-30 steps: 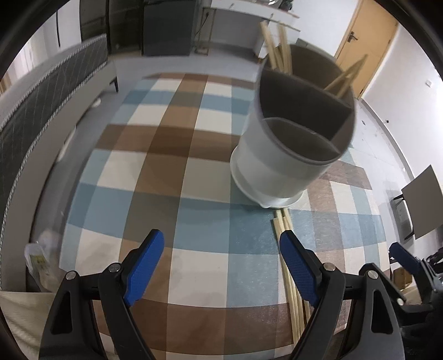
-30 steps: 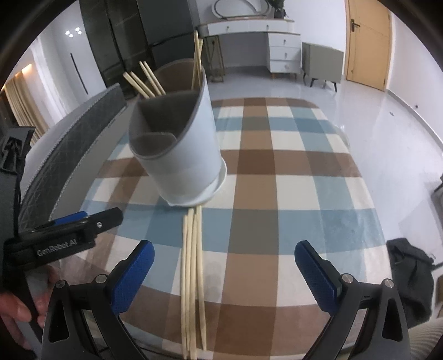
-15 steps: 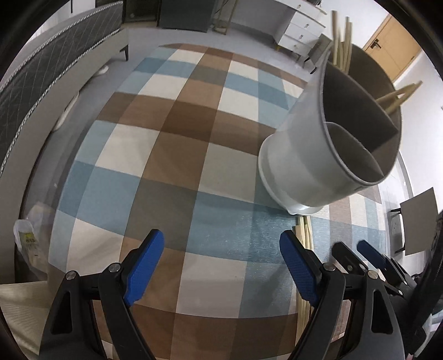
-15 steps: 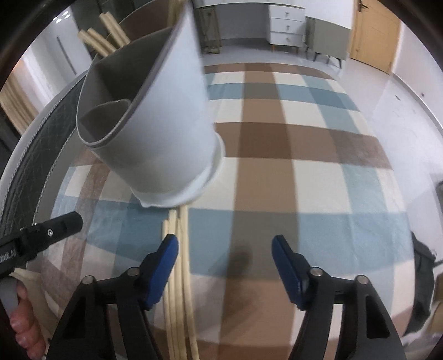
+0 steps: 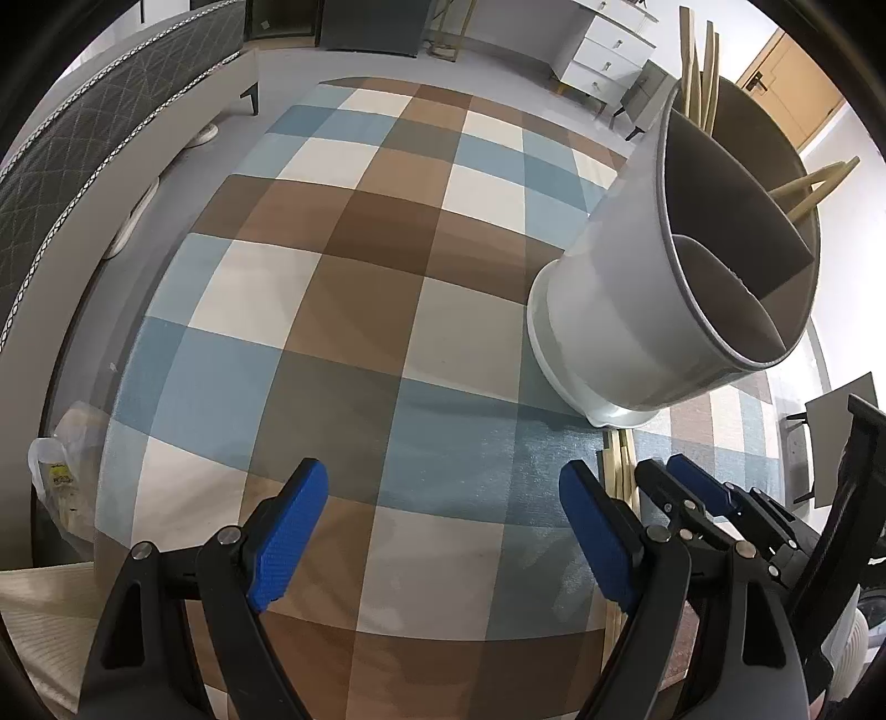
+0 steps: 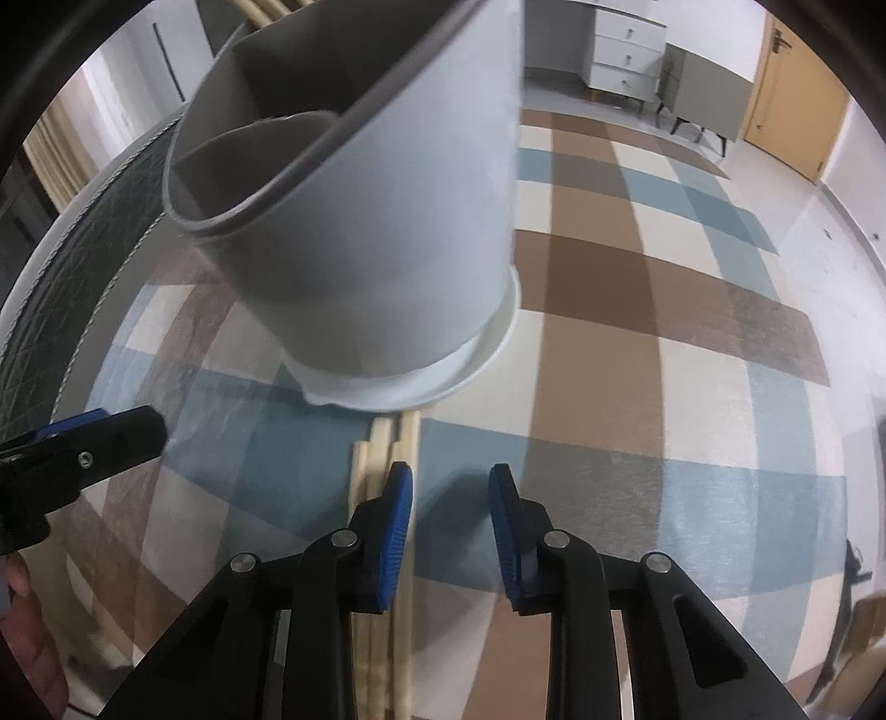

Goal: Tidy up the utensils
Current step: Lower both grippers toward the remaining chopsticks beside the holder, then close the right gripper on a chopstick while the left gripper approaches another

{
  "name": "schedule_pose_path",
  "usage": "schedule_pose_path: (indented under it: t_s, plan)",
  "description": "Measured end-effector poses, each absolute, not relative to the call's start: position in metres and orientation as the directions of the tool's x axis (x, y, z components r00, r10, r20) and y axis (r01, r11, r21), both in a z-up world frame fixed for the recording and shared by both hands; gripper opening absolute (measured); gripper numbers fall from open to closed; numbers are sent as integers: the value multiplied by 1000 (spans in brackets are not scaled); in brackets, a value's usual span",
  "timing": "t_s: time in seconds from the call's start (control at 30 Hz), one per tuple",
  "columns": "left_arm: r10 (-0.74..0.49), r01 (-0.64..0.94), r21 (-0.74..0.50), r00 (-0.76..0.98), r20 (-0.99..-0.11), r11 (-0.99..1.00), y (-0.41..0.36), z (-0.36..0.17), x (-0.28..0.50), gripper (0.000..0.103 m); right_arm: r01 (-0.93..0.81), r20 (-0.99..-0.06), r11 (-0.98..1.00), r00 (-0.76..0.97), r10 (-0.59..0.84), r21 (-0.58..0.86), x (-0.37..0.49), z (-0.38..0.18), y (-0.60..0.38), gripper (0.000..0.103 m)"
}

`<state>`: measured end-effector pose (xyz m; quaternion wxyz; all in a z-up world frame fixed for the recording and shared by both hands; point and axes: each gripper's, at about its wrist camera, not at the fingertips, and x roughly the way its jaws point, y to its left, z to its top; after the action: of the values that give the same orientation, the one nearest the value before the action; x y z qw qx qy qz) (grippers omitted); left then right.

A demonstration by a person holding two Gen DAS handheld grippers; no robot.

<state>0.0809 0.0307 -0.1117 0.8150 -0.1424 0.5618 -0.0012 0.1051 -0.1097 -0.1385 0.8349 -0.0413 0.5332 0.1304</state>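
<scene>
A white utensil holder (image 5: pixel 637 310) with grey inner compartments stands on a checked tablecloth (image 5: pixel 354 310); several wooden chopsticks (image 5: pixel 700 72) stick out of its far compartment. It also shows in the right wrist view (image 6: pixel 398 232). More chopsticks (image 6: pixel 382 459) lie flat on the cloth in front of its base. My right gripper (image 6: pixel 451 493) is low over the cloth just right of these chopsticks, its jaws partly closed and empty. My left gripper (image 5: pixel 443 498) is open and empty, left of the holder.
A grey quilted sofa (image 5: pixel 83 144) runs along the table's left side. A plastic bag (image 5: pixel 61 476) lies by the table's left edge. White drawers (image 5: pixel 609 50) and a wooden door (image 6: pixel 792 111) stand at the far wall.
My right gripper has dropped low toward the lying chopsticks and its jaws have narrowed a lot. My left gripper has swung left, so the holder now sits further right in its view.
</scene>
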Motion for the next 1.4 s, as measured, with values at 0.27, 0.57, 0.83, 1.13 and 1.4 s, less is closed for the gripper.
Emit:
schedule_pose_path:
  t_s: [0.27,0.57,0.83,1.13,1.4]
  plan:
    - [-152,-163,-222,359,-921,961,31,-114,81,82,-285,-909,958,392,140,24,99,-138,-102,27]
    - [-143,-163,-213,360,-922,963,30,-112,78,82,-276,-928,961,361,89,-15,89,-138,-103,20]
    - [-158,-160,-228,364,-918,960,29,-108,77,82,-288,-942,958,320,104,8,72,-137,-110,9]
    - [-158,-137,-222,368,-916,965,20,-102,73,82,-242,-939,969,318,130,52,67,-134,-128,12]
    - [-160,-170,-231,354,-922,958,29,-107,74,82,-210,-925,977,363,117,41,89,-138,-126,15]
